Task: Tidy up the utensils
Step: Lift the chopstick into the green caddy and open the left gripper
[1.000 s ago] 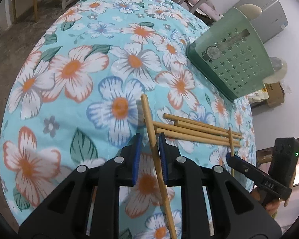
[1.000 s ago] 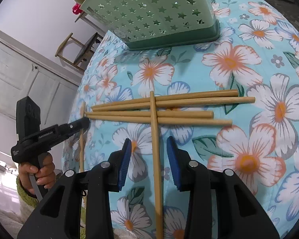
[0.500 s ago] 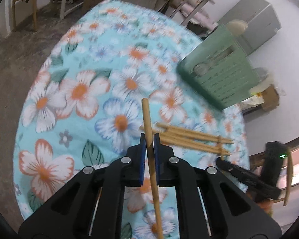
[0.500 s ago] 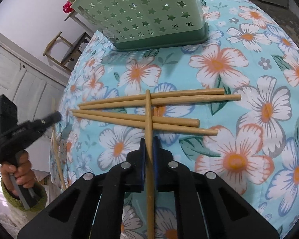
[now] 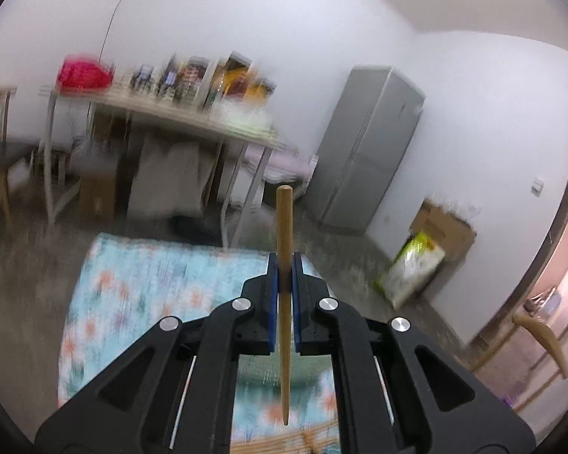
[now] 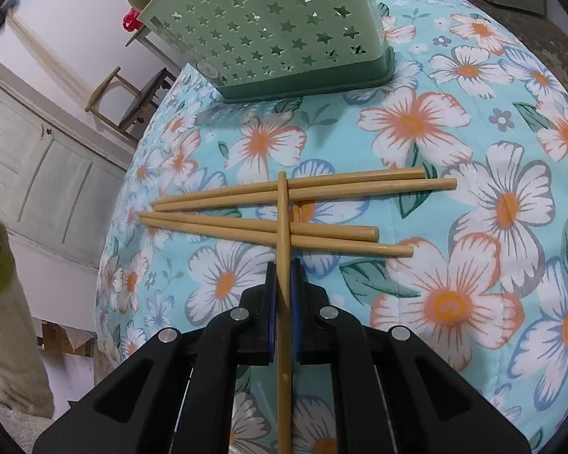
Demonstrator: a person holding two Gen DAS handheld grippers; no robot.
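Note:
My left gripper (image 5: pixel 284 261) is shut on a wooden chopstick (image 5: pixel 284 227) and holds it raised high, pointing at the room; the view is blurred. My right gripper (image 6: pixel 283 270) is shut on another chopstick (image 6: pixel 283 219) that lies across several loose chopsticks (image 6: pixel 322 187) on the floral tablecloth (image 6: pixel 454 302). A green utensil basket with star holes (image 6: pixel 276 34) stands at the far side of the table, beyond the chopsticks.
In the left wrist view a cluttered side table (image 5: pixel 163 113), a grey fridge (image 5: pixel 367 159), a cardboard box (image 5: pixel 443 227) and wooden chairs (image 5: pixel 537 336) stand around the room. The table's left edge (image 6: pixel 110 249) drops off near a white cabinet (image 6: pixel 38 174).
My left gripper has lifted its chopstick off the table and tilted up toward the room. My right gripper closed on its chopstick and now holds it over the pile.

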